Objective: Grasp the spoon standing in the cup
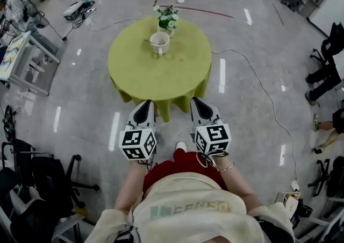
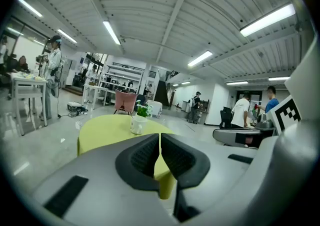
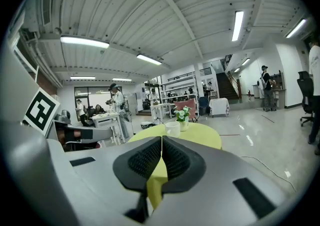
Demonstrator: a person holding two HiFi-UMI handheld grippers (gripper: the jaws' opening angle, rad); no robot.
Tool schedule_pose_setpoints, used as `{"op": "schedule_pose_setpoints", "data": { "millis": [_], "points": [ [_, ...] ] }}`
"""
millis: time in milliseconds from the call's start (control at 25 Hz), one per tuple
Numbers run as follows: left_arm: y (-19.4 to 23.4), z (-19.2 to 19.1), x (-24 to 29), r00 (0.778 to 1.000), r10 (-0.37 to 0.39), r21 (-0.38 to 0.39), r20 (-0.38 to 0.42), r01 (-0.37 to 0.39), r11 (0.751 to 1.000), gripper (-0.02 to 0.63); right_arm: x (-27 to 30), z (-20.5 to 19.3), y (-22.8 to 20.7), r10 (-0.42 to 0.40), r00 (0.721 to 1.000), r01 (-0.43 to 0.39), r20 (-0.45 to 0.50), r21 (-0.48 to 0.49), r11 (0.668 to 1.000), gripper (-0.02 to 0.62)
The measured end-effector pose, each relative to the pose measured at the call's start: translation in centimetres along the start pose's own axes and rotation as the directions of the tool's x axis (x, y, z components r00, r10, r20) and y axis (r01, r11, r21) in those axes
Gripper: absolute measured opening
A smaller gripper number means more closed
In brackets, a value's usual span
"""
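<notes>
The round table (image 1: 134,78), draped in a yellow-green cloth, is standing in the middle of a wide, glossy floor (image 1: 242,129), with open room lying all round it. Its near edge is sitting just ahead of both tools' tips, the cloth hanging there in folds. A thin cable (image 1: 271,105) is trailing over the floor to the table's right. A white workbench (image 1: 27,67) and dark office chairs (image 1: 32,177) are crowding the left side, well apart from the table.

The white cup (image 1: 159,44) is resting toward the table's far side, just beside a small pot of flowers (image 1: 167,19), with bare cloth stretching between it and the near edge. The spoon (image 1: 147,41) is standing in the cup, its thin handle leaning out to the left.

The marker cubes (image 1: 138,144) are showing black-and-white square codes. Pale print on the person's top (image 1: 183,209) is too blurred to read.

The person is holding the left gripper (image 1: 144,110) and the right gripper (image 1: 201,108) side by side, low before the body, forearms drawn in, both pointing at the table. Each one's jaws are pressing together with nothing between them, well short of the cup.
</notes>
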State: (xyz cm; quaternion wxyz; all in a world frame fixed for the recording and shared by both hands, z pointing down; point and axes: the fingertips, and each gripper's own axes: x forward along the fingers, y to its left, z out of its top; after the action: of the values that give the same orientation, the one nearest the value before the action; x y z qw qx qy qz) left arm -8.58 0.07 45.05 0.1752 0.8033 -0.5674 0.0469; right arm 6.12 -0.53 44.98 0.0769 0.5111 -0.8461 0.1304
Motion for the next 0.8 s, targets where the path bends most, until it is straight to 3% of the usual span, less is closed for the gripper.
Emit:
{"op": "schedule_pose_setpoints", "data": {
  "millis": [800],
  "points": [
    [0.8,2.3,7.4,0.998,0.057,0.009,-0.025,-0.056,0.998,0.029,5.4,1.4,-4.6,0.04,0.999,-0.04,-0.033,0.013,0.999,0.037]
  ]
}}
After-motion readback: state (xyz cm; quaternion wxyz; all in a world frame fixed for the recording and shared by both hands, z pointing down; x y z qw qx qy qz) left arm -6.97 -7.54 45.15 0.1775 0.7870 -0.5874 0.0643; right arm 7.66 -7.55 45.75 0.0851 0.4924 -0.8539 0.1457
